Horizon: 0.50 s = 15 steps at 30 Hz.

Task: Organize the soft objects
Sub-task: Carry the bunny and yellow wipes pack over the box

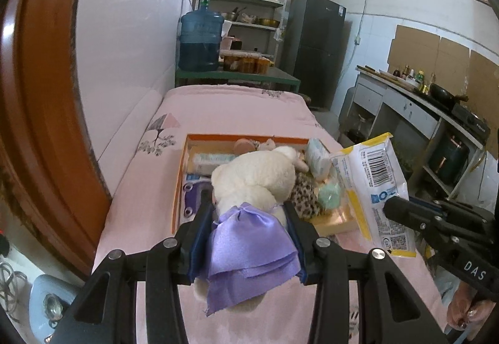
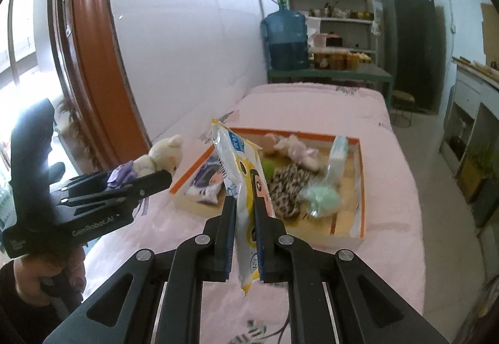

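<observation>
My left gripper (image 1: 248, 203) is shut on a cream teddy bear (image 1: 252, 178) in a purple satin dress, held above the pink-covered table, just before the near left end of an orange-rimmed cardboard tray (image 1: 230, 138). The bear also shows in the right wrist view (image 2: 163, 153). My right gripper (image 2: 243, 199) is shut on a white-and-yellow wipes pack (image 2: 241, 175), held upright in front of the tray (image 2: 361, 181). The pack shows in the left wrist view (image 1: 374, 188), right of the tray. The tray holds a leopard-print soft item (image 2: 288, 188), a green puff (image 2: 321, 197), a small doll (image 2: 296, 147) and packets.
A pink cloth (image 2: 343, 106) covers the table, against a white wall on the left. Behind stand a blue water jug (image 1: 199, 41), shelves (image 1: 249, 0) and a dark fridge (image 1: 315, 50). A kitchen counter (image 1: 414, 97) runs along the right.
</observation>
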### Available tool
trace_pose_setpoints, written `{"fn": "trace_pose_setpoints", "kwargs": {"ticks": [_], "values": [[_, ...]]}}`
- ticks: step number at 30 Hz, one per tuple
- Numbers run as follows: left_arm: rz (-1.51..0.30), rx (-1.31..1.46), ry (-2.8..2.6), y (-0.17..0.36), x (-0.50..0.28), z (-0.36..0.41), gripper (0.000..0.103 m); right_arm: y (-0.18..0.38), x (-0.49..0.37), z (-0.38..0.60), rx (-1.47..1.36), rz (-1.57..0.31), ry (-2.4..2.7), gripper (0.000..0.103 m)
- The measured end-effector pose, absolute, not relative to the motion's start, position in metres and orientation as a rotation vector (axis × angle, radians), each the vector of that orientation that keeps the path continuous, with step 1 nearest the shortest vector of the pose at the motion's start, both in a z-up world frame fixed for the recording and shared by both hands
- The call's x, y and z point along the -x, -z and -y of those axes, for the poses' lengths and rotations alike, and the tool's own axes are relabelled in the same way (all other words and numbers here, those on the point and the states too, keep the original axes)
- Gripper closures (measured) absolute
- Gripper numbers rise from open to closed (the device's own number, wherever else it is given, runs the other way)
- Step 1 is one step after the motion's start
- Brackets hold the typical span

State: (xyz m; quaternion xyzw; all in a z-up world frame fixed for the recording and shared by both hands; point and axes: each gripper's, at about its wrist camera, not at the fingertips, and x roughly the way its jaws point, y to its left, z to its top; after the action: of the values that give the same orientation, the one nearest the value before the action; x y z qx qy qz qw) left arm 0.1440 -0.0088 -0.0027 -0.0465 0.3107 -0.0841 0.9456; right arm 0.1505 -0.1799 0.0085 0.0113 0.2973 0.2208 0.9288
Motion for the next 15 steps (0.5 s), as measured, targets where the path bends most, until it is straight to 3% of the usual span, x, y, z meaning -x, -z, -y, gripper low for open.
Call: {"fn": "trace_pose_setpoints", "kwargs": {"ticks": [15], "values": [[-0.569, 0.101, 0.173, -0.021, -0.212, 0.017, 0.058, -0.027, -0.202, 0.181, 0.016, -0.527, -0.399, 0.091]]}}
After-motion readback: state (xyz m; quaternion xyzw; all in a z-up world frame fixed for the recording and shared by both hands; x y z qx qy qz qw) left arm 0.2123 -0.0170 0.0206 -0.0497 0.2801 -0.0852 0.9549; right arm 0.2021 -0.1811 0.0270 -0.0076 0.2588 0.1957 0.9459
